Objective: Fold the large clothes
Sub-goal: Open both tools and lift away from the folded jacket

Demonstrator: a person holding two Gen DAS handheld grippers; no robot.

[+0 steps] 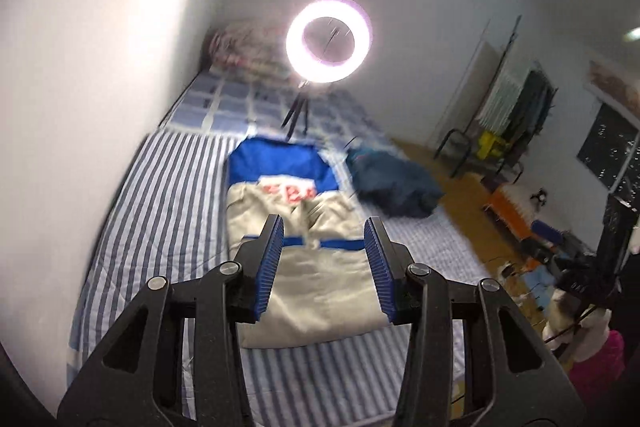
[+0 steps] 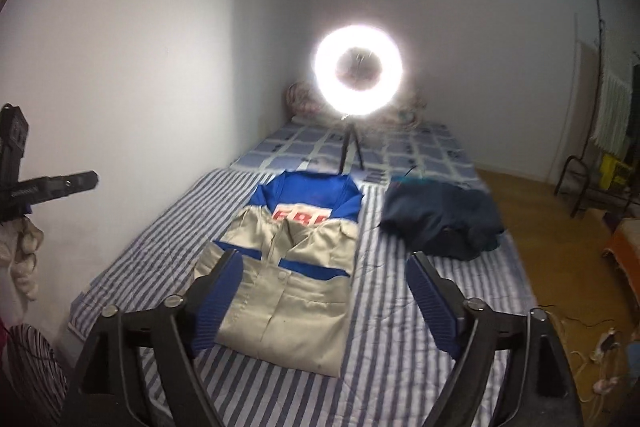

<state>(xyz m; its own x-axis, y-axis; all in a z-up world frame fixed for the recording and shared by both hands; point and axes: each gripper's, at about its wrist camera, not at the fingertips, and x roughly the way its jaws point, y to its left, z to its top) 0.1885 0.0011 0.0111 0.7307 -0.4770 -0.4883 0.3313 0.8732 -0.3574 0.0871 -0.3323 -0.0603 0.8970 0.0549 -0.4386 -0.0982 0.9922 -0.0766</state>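
A beige and blue work jacket [image 1: 304, 267] lies folded into a long strip on the striped bed [image 1: 168, 195], blue part with red letters at the far end. It also shows in the right wrist view [image 2: 292, 267]. My left gripper [image 1: 324, 233] is open and empty, held above the jacket's near half. My right gripper [image 2: 324, 265] is open and empty, above the jacket's near end. A dark blue garment [image 1: 396, 187] lies bunched to the right of the jacket; it also shows in the right wrist view [image 2: 440, 219].
A lit ring light [image 1: 329, 39] on a small tripod stands on the bed behind the jacket. A white wall [image 1: 100, 67] runs along the bed's left side. Right of the bed are a wooden floor [image 2: 552, 227], a chair, hanging clothes and clutter.
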